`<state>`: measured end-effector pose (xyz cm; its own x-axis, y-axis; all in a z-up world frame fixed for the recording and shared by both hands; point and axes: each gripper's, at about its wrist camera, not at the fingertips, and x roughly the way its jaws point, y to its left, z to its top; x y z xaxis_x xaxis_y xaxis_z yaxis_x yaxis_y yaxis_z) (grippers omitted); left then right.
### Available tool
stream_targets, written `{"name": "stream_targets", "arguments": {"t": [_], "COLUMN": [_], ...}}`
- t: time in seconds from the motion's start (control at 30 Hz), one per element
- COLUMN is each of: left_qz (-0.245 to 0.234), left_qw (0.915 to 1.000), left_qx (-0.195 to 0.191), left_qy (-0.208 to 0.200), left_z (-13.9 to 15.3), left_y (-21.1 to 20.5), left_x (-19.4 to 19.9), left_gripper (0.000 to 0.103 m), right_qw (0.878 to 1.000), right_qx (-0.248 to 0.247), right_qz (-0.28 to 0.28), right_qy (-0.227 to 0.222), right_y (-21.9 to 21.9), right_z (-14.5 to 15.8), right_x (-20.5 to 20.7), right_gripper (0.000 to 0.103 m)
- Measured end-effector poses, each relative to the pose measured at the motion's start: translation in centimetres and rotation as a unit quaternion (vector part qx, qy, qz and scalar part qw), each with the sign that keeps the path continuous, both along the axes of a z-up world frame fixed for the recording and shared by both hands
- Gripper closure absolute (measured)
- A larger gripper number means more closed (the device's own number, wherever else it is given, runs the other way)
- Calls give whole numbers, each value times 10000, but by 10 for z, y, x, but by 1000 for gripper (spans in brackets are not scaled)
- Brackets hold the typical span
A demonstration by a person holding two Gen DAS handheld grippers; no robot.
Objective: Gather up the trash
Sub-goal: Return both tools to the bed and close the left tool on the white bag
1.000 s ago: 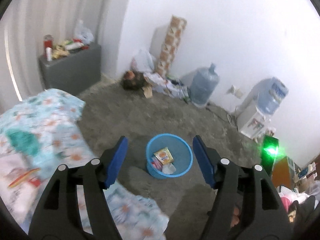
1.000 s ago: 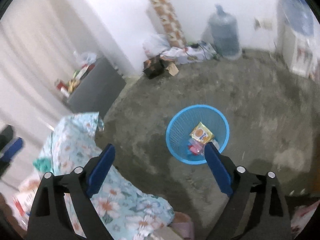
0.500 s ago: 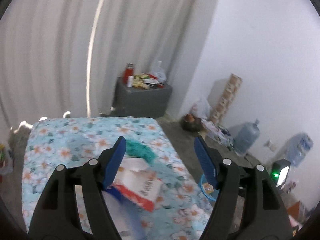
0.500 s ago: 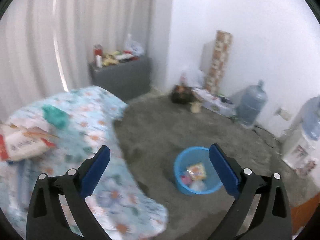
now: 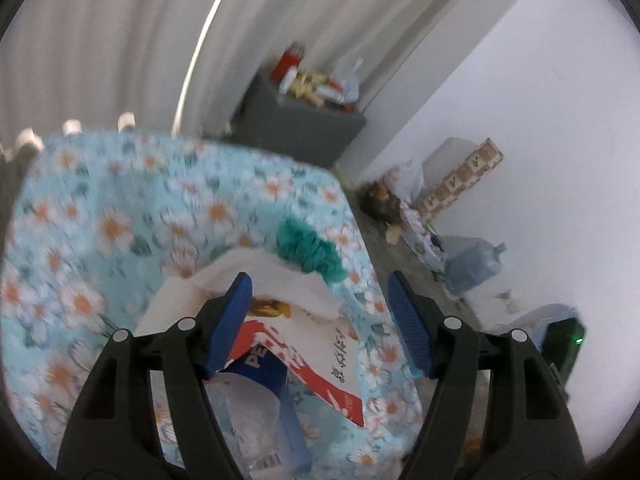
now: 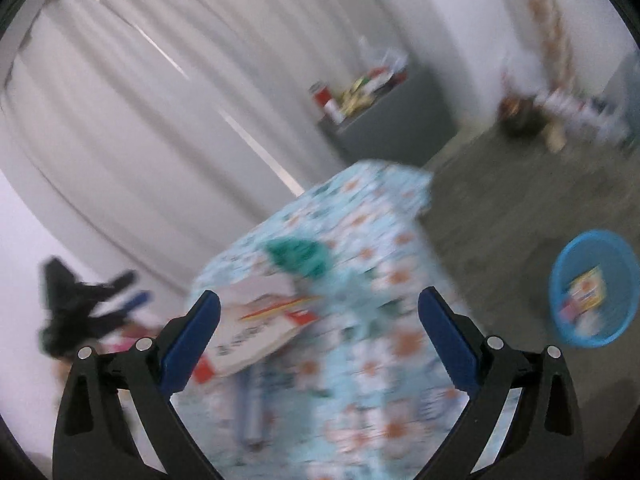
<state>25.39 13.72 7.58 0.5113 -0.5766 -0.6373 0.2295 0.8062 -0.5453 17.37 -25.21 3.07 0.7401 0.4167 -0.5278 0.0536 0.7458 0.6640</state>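
A floral-cloth table (image 5: 120, 208) holds trash: a white-and-red bag (image 5: 320, 356), a blue-and-clear wrapper (image 5: 260, 412), white paper (image 5: 280, 276) and a teal crumpled piece (image 5: 308, 248). My left gripper (image 5: 320, 320) is open, just above the bag. My right gripper (image 6: 320, 336) is open and empty over the table (image 6: 380, 280); the bag (image 6: 256, 328) and teal piece (image 6: 300, 256) lie ahead of it. The left gripper (image 6: 88, 304) shows at the far left. A blue basket (image 6: 592, 300) with wrappers stands on the floor at the right.
A grey cabinet (image 5: 296, 124) with bottles and packets stands by the curtain. Bags, a patterned roll (image 5: 460, 184) and a water jug (image 5: 472, 264) line the white wall. A device with a green light (image 5: 564, 344) is at the right.
Both grippers have swung away from the blue basket toward the table. The left one has come down close over the bag and wrapper. Both stay open.
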Motion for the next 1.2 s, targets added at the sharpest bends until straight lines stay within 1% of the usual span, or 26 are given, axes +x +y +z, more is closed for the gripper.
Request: {"name": "stream_targets", "arguments": {"t": [0.03, 0.07, 0.13, 0.17, 0.23, 0.33, 0.43, 0.5, 0.57, 0.73, 0.9, 1.03, 1.13, 1.2], "left_qz": [24, 53, -92, -234, -230, -270, -362, -489, -530, -598, -531, -398, -339, -336], "left_qw": [9997, 9996, 9998, 9992, 9975, 9926, 9896, 9868, 9846, 9759, 9697, 9697, 9700, 9711], "left_qx": [-65, -73, 92, 203, 271, 72, -35, -272, -403, -770, -933, -950, -971, -974], "left_qy": [235, 283, 170, 266, 604, 1185, 1391, 1520, 1614, 1954, 2196, 2214, 2202, 2155], "left_z": [-9, -15, -21, -27, -37, -55, -63, -67, -73, -87, -100, -105, -105, -104], "left_y": [4, 5, 6, 5, 9, 16, 18, 17, 16, 13, 14, 17, 20, 20], "left_x": [9, 13, 21, 28, 40, 59, 66, 69, 74, 85, 94, 97, 96, 96], "left_gripper": [38, 41, 41, 41, 41, 41, 42, 42, 42, 49, 60, 66, 74, 83], "right_qw": [9997, 9994, 9982, 9973, 9925, 9831, 9723, 9645, 9565, 9414, 9299, 9228, 9167, 9129], "right_qx": [179, 246, 343, 425, 858, 1432, 1905, 2191, 2438, 2830, 3105, 3295, 3451, 3533], "right_qz": [139, 215, 397, 462, 667, 852, 930, 1009, 1044, 1074, 1051, 994, 935, 899], "right_qy": [80, 139, 305, 377, 564, 759, 984, 1074, 1218, 1489, 1669, 1732, 1784, 1837], "right_y": [6, 9, 19, 22, 29, 36, 40, 45, 51, 61, 65, 64, 61, 59], "right_z": [-5, -9, -16, -19, -30, -45, -57, -66, -76, -93, -100, -104, -109, -113], "right_x": [8, 11, 19, 24, 34, 44, 54, 60, 68, 79, 78, 78, 80, 79], "right_gripper": [13, 17, 21, 23, 26, 31, 37, 39, 44, 50, 54, 57, 58, 59]}}
